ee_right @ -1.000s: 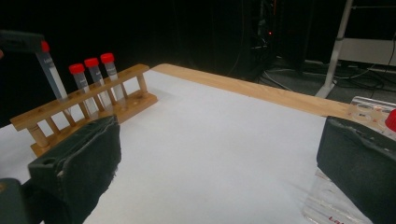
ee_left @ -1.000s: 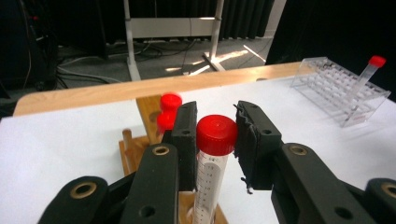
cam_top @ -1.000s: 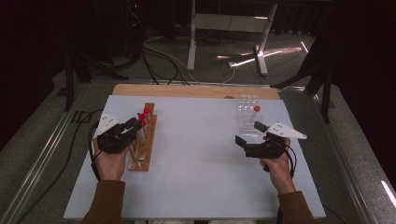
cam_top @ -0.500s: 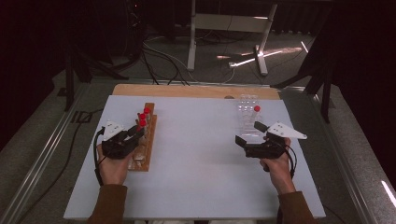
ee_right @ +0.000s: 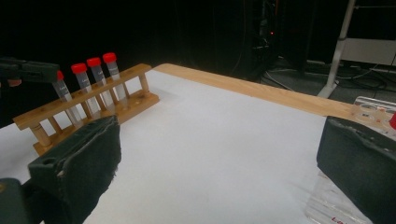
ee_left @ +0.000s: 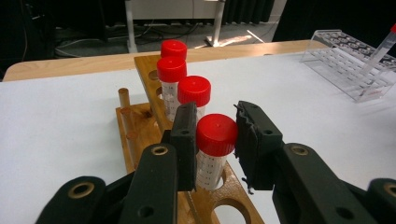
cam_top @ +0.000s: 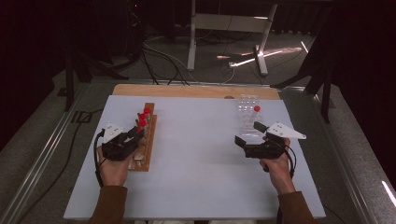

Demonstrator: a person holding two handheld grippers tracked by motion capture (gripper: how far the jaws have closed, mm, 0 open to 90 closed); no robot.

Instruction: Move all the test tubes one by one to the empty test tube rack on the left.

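Tubes with red caps are what's going on here, four of them standing upright in a wooden rack (cam_top: 145, 142) on the left part of the white bench (cam_top: 196, 163), and the left hand-held gripper (ee_left: 216, 137) is clamping the nearest tube (ee_left: 214, 149) right at its cap, jaws closed in on both sides of it. From the high view the left hand-held gripper (cam_top: 135, 135) is sitting just on the person's side of the rack, pointing away and a bit to the right along the row. The held tube's long axis is running straight up and down, so I'd guess the next move is a clean vertical pull out of its hole, since tilting would probably jam it against the rack's top rail. The other three tubes (ee_left: 180, 74) are lining up behind it, close together, so there isn't much room to swing that way. The right hand-held gripper (cam_top: 257, 135) is hanging well apart on the other side of the bench, jaws standing wide with nothing between them, just beside a clear plastic rack (cam_top: 247, 112) that's holding one more red-capped tube (cam_top: 256, 109). So count-wise I'm getting five red-capped tubes total, two racks, two hand-held grippers. The left hand is obviously the nearer one to the wooden rack, and the clear rack is lying way off to the right of the held tube, which looks like where it's heading, though that's my guess.
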